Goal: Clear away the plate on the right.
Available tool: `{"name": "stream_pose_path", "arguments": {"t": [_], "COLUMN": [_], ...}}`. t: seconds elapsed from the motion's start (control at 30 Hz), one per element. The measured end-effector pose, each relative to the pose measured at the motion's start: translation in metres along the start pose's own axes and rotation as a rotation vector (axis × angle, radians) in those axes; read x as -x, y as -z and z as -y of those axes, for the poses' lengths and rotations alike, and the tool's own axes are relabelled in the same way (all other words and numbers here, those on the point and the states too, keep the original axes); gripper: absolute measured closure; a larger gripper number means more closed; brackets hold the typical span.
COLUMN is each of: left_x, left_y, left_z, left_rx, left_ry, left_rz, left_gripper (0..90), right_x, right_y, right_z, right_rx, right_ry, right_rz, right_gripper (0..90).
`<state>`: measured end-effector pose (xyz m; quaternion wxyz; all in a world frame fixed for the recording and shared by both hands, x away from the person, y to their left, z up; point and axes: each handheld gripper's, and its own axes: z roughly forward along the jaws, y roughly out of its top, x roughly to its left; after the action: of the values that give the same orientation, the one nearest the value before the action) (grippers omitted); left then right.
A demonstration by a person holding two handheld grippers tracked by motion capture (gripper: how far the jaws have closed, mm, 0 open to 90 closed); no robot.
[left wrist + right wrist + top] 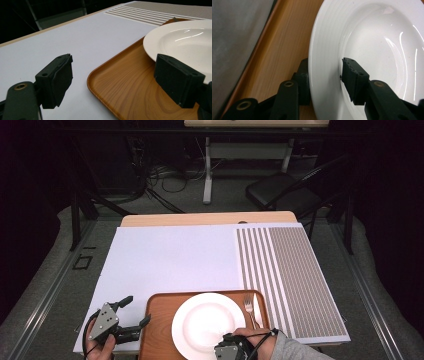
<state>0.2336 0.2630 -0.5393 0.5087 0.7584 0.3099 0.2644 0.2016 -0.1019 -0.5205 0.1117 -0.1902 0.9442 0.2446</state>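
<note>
Straddling the near rim of the white plate, which sits in the middle of the wooden tray, the right gripper has its jaws slightly parted, pads not clamping, on a stiff, glossy, breakable dish best pinched at that rim, while the left gripper hangs wide open beside the tray.

Both tools black: left tool has grey three-cornered plate with screws, brass pivot rivets, ribbed pads, black cable; grey sleeve behind right tool
</note>
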Motion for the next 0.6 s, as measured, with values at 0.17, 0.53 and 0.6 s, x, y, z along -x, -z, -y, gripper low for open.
{"name": "stream_pose_path", "arguments": {"t": [0.17,0.53,0.6], "left_x": [0.0,0.0,0.0], "left_y": [0.0,0.0,0.0], "left_z": [0.0,0.0,0.0], "left_rx": [0.0,0.0,0.0], "left_ry": [0.001,0.001,0.001], "left_rz": [-0.002,-0.001,0.002], "left_gripper": [15.7,15.7,15.7], "right_x": [-0.001,-0.002,-0.001], "right_y": [-0.003,-0.015,-0.014], "right_z": [-0.005,-0.005,-0.004], "right_rx": [0.016,0.026,0.03], "right_ry": [-0.004,-0.053,-0.075], "right_rz": [-0.005,-0.056,-0.06], "right_gripper": [60.1,53.6,50.6]}}
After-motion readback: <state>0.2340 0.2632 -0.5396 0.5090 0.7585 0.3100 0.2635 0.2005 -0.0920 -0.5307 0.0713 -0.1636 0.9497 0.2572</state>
